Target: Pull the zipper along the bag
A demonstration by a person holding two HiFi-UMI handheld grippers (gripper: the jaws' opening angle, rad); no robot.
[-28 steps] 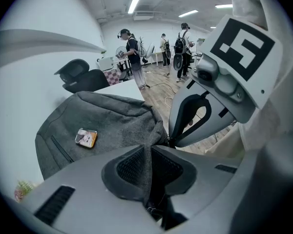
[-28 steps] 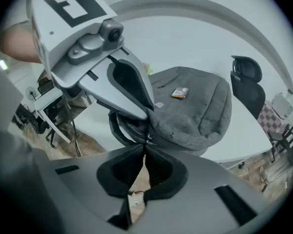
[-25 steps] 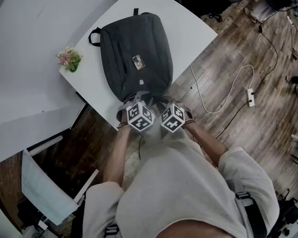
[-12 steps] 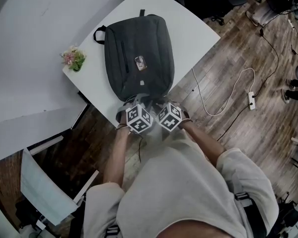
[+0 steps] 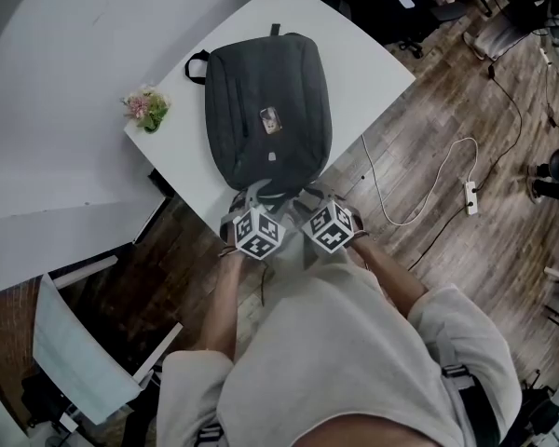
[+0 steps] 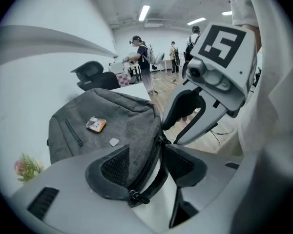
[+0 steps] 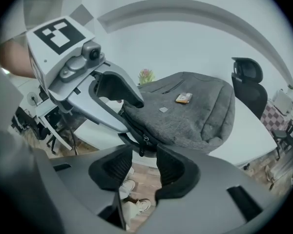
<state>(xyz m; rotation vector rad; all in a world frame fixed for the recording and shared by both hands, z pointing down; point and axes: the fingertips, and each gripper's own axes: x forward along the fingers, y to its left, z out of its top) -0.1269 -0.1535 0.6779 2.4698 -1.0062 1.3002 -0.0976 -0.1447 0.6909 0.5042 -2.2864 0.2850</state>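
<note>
The dark grey backpack (image 5: 265, 110) lies flat on the white tabletop (image 5: 363, 59) in the upper middle of the head view. Its near end is at the tabletop's edge, just above the two marker cubes.

The left tongs (image 6: 146, 165) have just been opening and now stand wide. The bag's near edge with its zipper (image 6: 154, 157) runs between the pads. A zipper pull (image 6: 136, 197) hangs low in the gap, and neither pad appears to press on it.

The right tongs (image 7: 144, 167) have also just been opening and stand apart, gripping nothing. Another pull (image 7: 143, 141) sits just above their gap, and the wooden floor (image 7: 139, 173) shows through it.

A small bunch of flowers (image 5: 147, 110) sits at the tabletop's left corner.
</note>
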